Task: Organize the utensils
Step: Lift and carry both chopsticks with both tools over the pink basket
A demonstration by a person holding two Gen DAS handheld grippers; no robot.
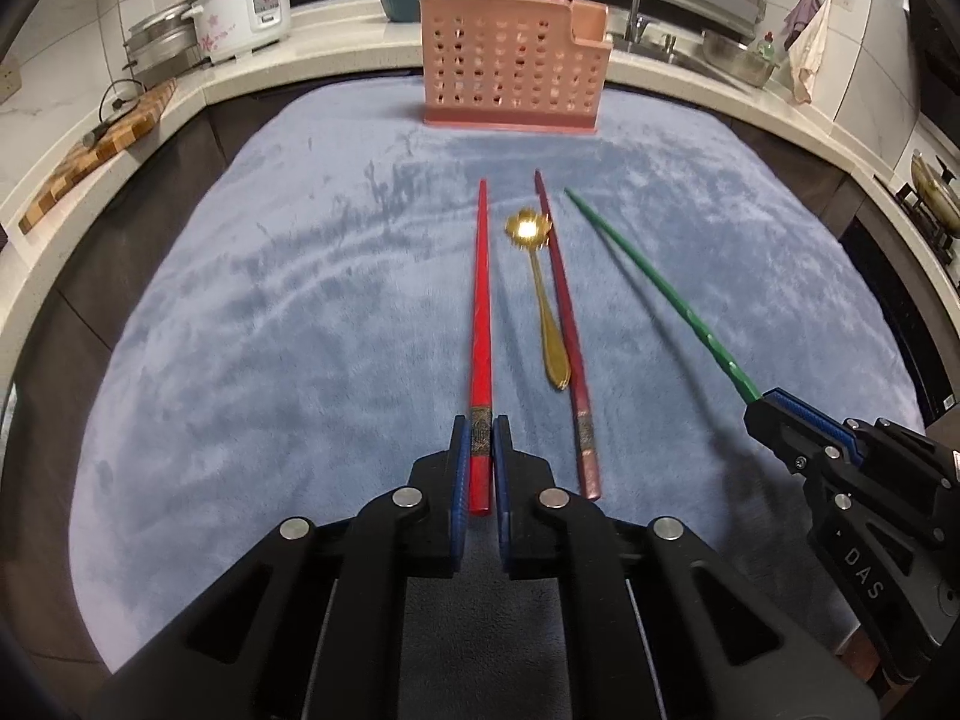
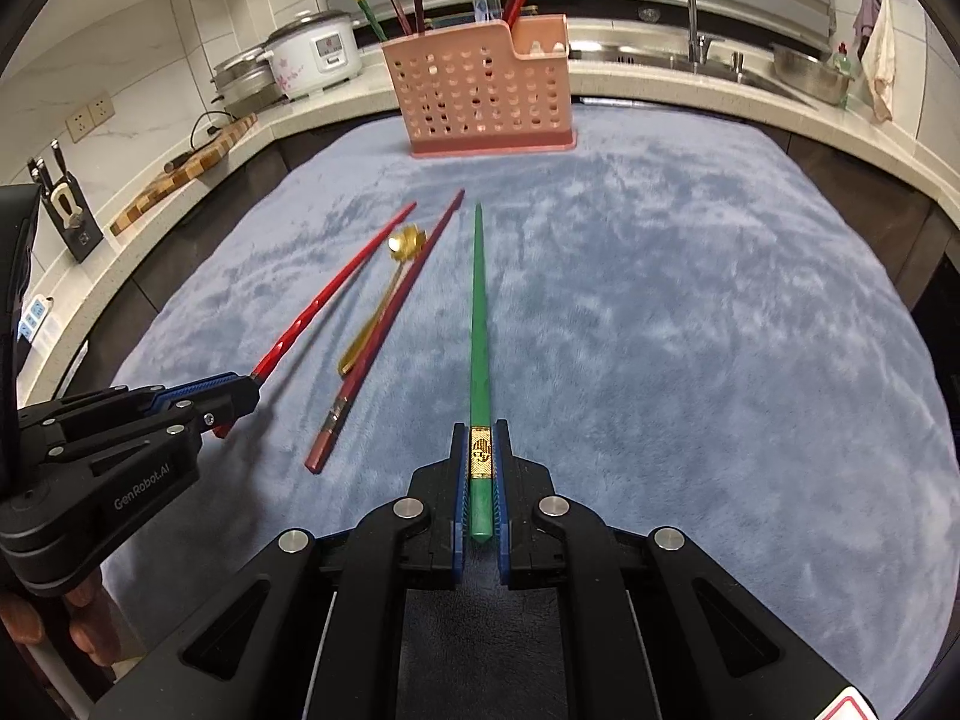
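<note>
Blue plush cloth (image 1: 270, 330) covers the tabletop — pink utensil holder (image 1: 510, 66) at its far edge; left gripper (image 1: 479, 438) clamps a red chopstick (image 1: 480, 300), right gripper (image 2: 480, 450) a green chopstick (image 2: 478, 312).

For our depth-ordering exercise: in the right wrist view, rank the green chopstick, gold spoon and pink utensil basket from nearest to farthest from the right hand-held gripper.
1. Green chopstick: clamped in the right hand-held gripper, pointing ahead.
2. Gold spoon: on the cloth, ahead-left.
3. Pink utensil basket: far edge of the cloth.

Right gripper (image 2: 480, 456) clamps green chopstick (image 2: 478, 312) at center frame; left gripper (image 2: 240, 399), lower left, grips red chopstick (image 2: 342, 285). Pink utensil holder (image 2: 480, 102) up top.
</note>
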